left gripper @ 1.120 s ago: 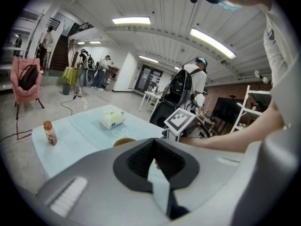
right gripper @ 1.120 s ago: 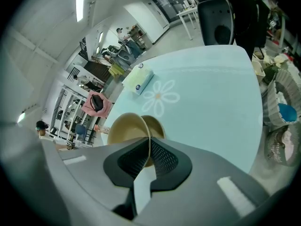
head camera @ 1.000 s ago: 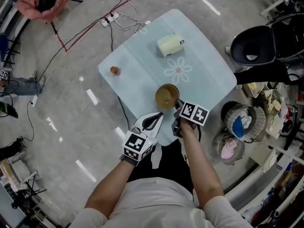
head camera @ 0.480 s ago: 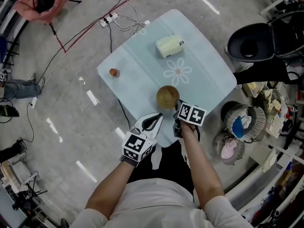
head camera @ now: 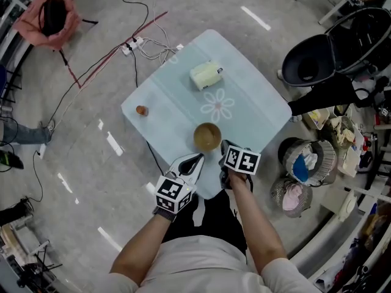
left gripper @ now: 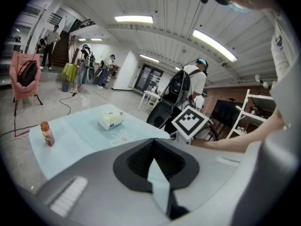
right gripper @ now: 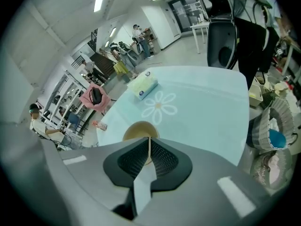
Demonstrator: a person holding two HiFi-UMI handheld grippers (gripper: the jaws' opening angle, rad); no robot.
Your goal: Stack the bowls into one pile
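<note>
The tan bowl (head camera: 208, 137) is sitting upright on the pale blue table (head camera: 256, 102), near the corner closest to the person and just on the near side of the printed flower (head camera: 218, 107); whether more than one bowl is nested there is not showing. The left gripper (head camera: 197, 159) is hovering over the table's near edge, a little to the left of the bowl and apart from it, with its jaws pressing together on nothing. The right gripper (head camera: 226, 148) is hanging just beside the bowl's right rim, its jaws likewise lying flat against each other with nothing between them, and its own view is looking over their tips at the bowl just beyond. A pale tissue box (head camera: 204, 75) is lying on the far side of the flower, and a small bottle (head camera: 142, 110) is standing at the table's left corner, well apart from the bowl
</note>
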